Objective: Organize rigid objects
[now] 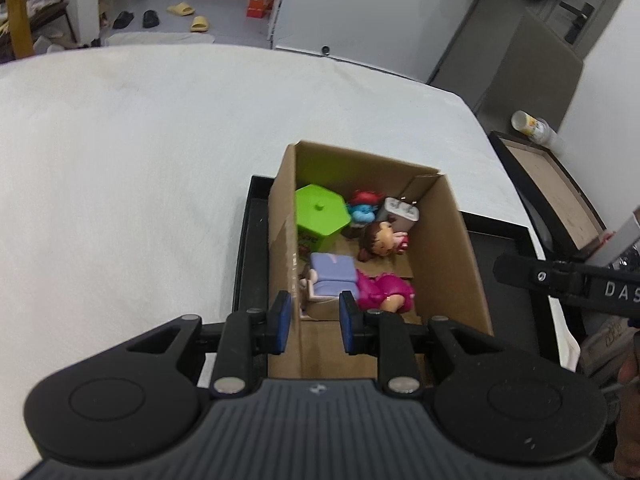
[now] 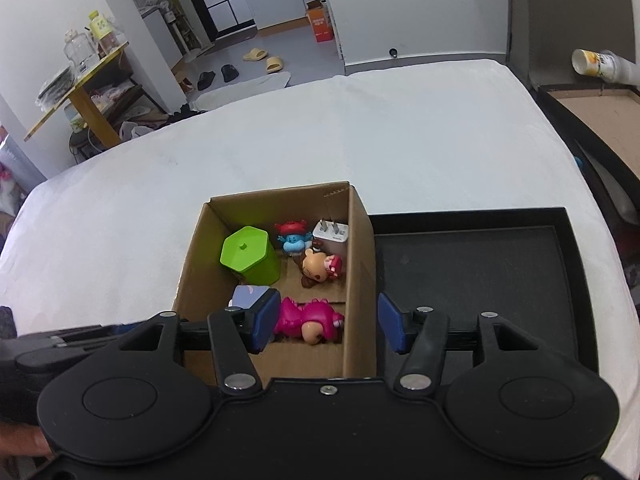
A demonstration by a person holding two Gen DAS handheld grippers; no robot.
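A white cloth-covered table (image 2: 360, 128) carries everything. Directly on it lies a shallow black rectangular tray (image 2: 480, 264).

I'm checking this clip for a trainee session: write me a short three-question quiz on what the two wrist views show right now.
1. True or false: the green hexagonal container stands outside the cardboard box.
2. Multiple choice: the white charger lies in which part of the box? A) far right corner B) near left corner C) on the black tray
3. Fill in: neither the left gripper nor the right gripper holds ____.

Key
1. False; it stands inside, against the left wall.
2. A
3. anything; each straddles a wall of the box without pressing on it.
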